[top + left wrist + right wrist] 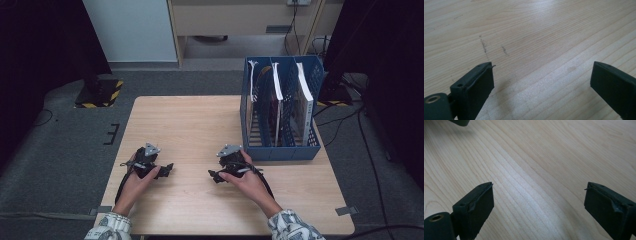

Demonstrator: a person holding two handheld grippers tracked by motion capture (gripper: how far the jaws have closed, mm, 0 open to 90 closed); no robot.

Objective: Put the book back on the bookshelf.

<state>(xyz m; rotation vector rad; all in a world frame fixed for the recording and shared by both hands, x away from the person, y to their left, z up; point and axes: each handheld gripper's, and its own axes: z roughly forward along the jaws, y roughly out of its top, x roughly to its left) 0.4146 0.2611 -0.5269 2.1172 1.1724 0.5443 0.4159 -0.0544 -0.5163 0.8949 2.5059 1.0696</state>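
My left gripper point(167, 171) rests on the wooden table point(190, 125) near its front left, held in the person's left hand. Its jaws stand wide open over bare wood in the left gripper view point(541, 75). My right gripper point(214, 175) lies at the front centre, pointing left toward the other one. In the right gripper view point(537, 195) its jaws are also wide open with nothing between them. A dark corner of the left gripper point(459, 122) shows at the top left of that view.
A blue slotted file rack point(280, 110) stands at the table's right back, holding several upright books or folders. It is close behind the right hand. Faint pencil marks point(484, 46) show on the wood. Cables lie on the grey floor at the right.
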